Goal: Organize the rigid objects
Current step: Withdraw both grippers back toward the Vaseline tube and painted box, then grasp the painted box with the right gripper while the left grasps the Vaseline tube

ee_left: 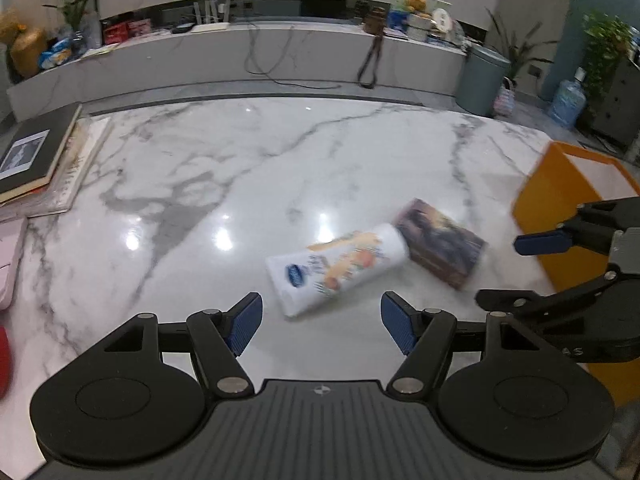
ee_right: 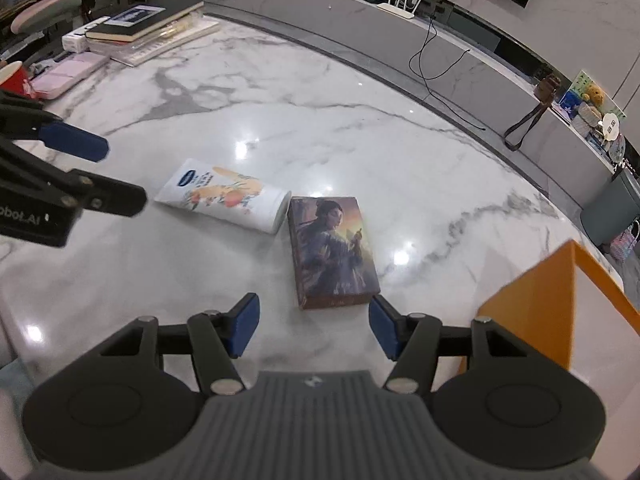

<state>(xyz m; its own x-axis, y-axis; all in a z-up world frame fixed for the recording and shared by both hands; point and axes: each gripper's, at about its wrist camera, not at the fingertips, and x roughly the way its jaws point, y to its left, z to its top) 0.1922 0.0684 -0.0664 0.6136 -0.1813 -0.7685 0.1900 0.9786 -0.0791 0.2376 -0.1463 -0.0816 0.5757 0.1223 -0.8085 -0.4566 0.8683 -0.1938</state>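
Note:
A white tube with orange fruit print (ee_left: pixel 340 267) lies flat on the marble table (ee_left: pixel 240 184), also in the right wrist view (ee_right: pixel 226 196). A dark box with a painted figure (ee_left: pixel 442 242) lies next to its cap end, touching or nearly so (ee_right: pixel 334 250). An orange bin (ee_left: pixel 568 220) stands at the right (ee_right: pixel 556 308). My left gripper (ee_left: pixel 322 326) is open and empty, just short of the tube. My right gripper (ee_right: pixel 312 326) is open and empty, just short of the box's near edge.
A stack of books (ee_left: pixel 36 156) lies at the table's left edge, with a pink case (ee_right: pixel 68 72) and a red cup (ee_right: pixel 14 78) near it. Behind the table runs a long grey shelf (ee_left: pixel 280 52) with cables and clutter. A grey bin (ee_left: pixel 482 80) stands on the floor.

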